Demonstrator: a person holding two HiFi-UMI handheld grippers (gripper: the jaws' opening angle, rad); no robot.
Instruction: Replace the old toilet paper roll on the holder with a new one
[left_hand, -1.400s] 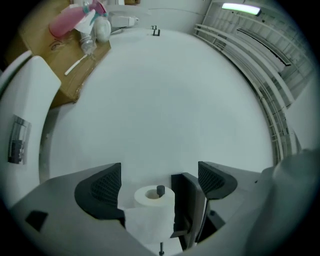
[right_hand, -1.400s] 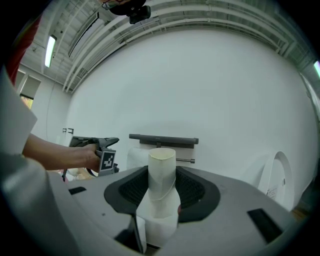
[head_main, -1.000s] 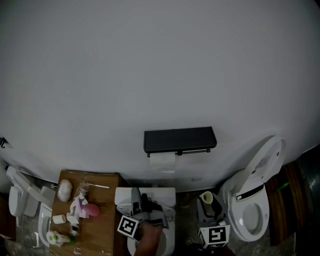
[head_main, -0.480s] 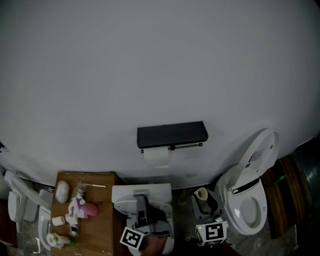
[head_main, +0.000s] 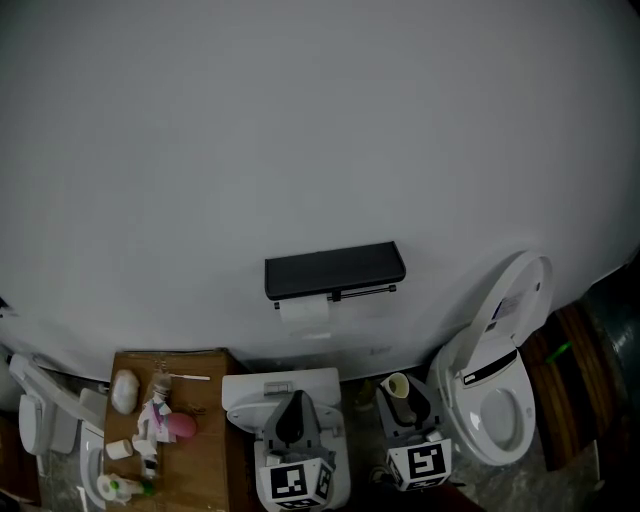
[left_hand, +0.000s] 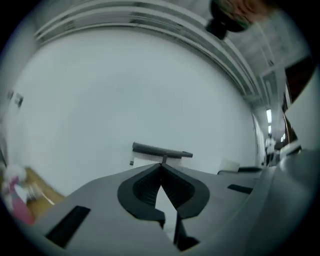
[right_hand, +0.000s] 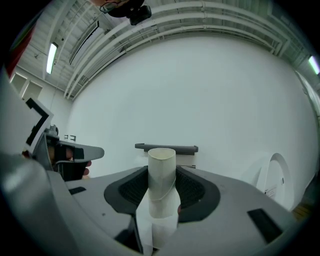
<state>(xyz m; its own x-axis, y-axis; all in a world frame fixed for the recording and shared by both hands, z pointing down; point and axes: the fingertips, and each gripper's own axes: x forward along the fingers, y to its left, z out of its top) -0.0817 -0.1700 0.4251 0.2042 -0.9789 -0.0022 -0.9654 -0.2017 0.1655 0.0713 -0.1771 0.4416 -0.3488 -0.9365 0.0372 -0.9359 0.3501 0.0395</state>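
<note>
On your far left a wooden bench carries small clutter: a smooth white oval object, a pink rounded thing and a small roll, with any print on them too small to read. Just right of it stands a glossy white toilet, and your left gripper sits over it. Its grey jaws have just closed, ribbed black pads tip to tip with nothing between them. Its cube bears black-and-white square markers. Higher up, on the plain white wall, the toilet paper holder is a flat matte-black shelf with a thin metal bar beneath it; a soft white paper roll hangs there with a sheet trailing down. Your right gripper, with a marker cube of its own, pinches a bare cardboard tube upright between its pads — pale, pressed slightly oval, white paper clinging to its lower part. In the right gripper view the tube stands in front of the holder's middle, yet it is well apart from it, low between the two bowls. On the right a second toilet has its lid raised — the lid's label is too small to read.
</note>
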